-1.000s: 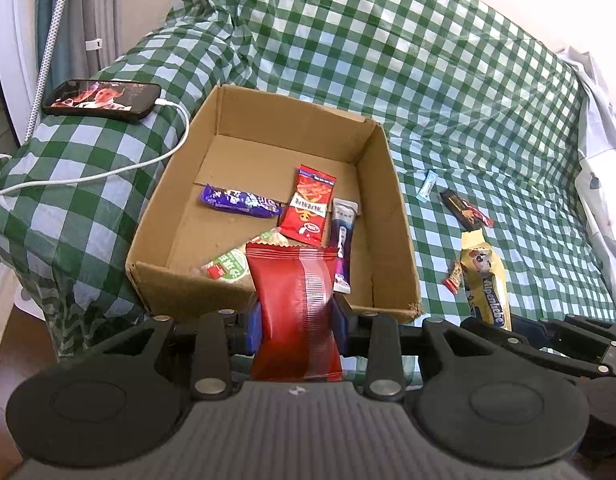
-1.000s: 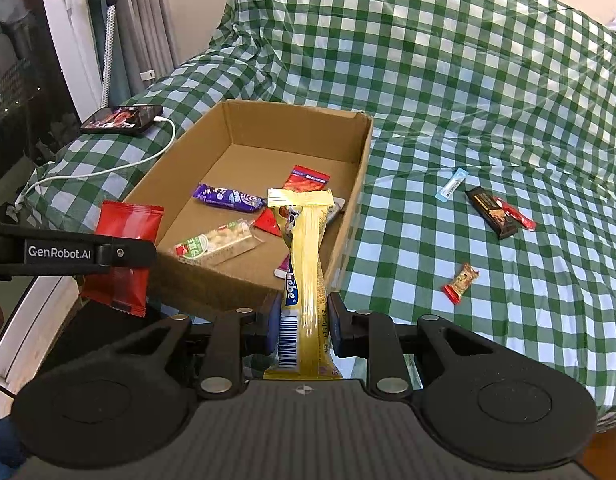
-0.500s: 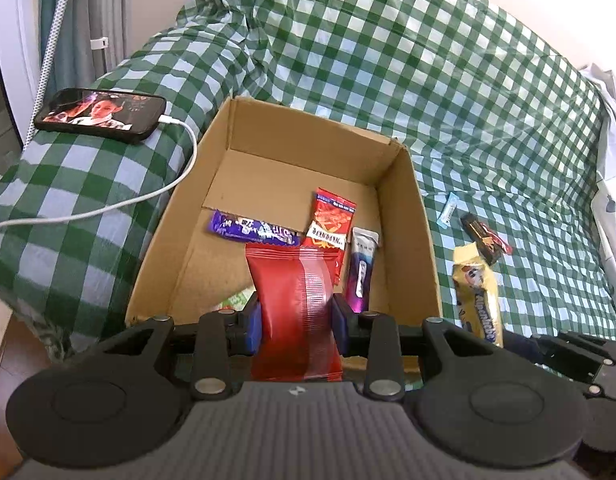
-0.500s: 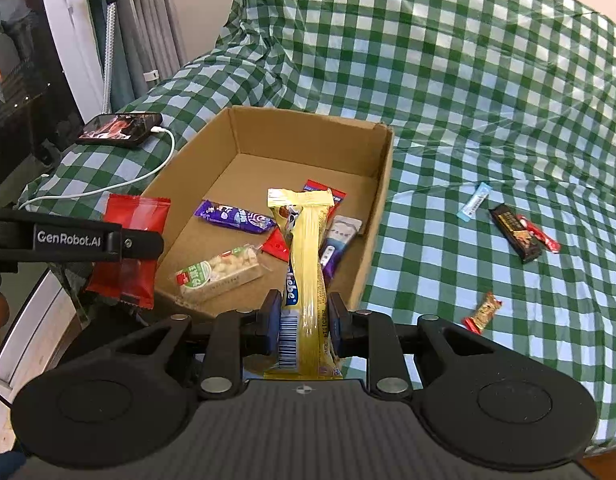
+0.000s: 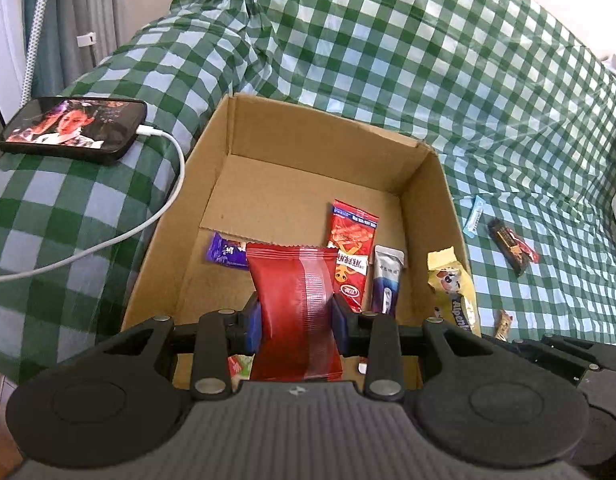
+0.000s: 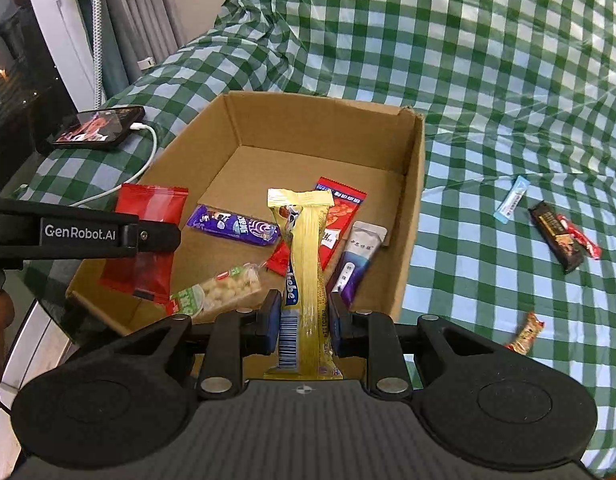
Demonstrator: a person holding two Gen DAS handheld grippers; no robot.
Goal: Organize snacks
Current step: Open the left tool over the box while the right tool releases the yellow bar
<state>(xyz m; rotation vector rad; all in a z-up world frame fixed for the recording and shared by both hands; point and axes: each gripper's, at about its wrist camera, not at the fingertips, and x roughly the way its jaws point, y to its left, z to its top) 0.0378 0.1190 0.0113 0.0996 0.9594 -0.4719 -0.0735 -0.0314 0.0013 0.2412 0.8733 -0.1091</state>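
Phone (image 5: 74, 128) beside cardboard box (image 5: 425, 184)

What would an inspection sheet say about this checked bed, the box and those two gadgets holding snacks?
Surface: green checked cloth, wrinkled, covering a soft surface.
Job's things: cardboard box, open, holding a purple bar, nut bar, red snack pack and white-purple sachet.
Clutter: blue stick, dark bar and small red-gold candy lie on the cloth outside the box.
Grippers: left gripper shut on red packet; right gripper shut on yellow packet; both over the box's near end.
Cables: white cable plugged into a phone.
Surroundings: grey curtain.
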